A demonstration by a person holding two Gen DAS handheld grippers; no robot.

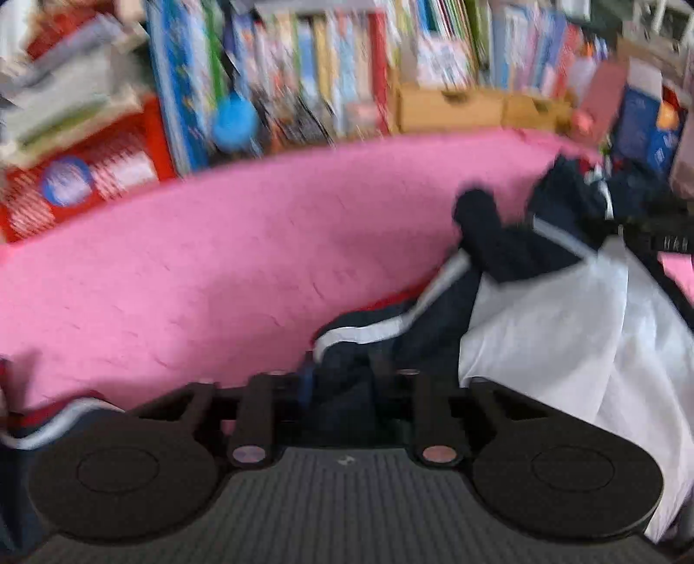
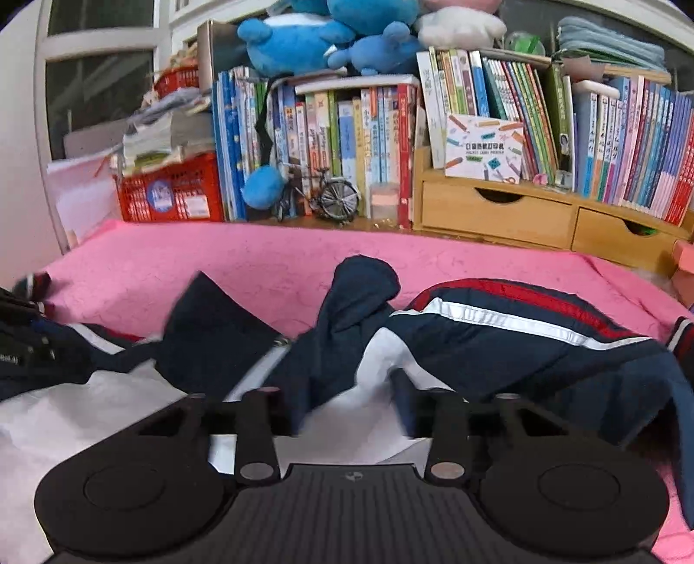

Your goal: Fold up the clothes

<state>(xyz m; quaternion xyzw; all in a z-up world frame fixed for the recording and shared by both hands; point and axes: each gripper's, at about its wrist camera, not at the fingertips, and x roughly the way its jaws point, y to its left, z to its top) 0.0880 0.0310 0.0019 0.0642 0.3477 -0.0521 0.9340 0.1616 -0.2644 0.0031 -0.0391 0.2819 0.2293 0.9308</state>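
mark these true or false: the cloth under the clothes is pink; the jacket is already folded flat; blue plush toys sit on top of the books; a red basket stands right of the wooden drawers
1. The cloth under the clothes is pink: true.
2. The jacket is folded flat: false, it lies crumpled with its white lining showing.
3. Blue plush toys sit on top of the books: true.
4. A red basket stands right of the wooden drawers: false, it stands far to their left, past the books.
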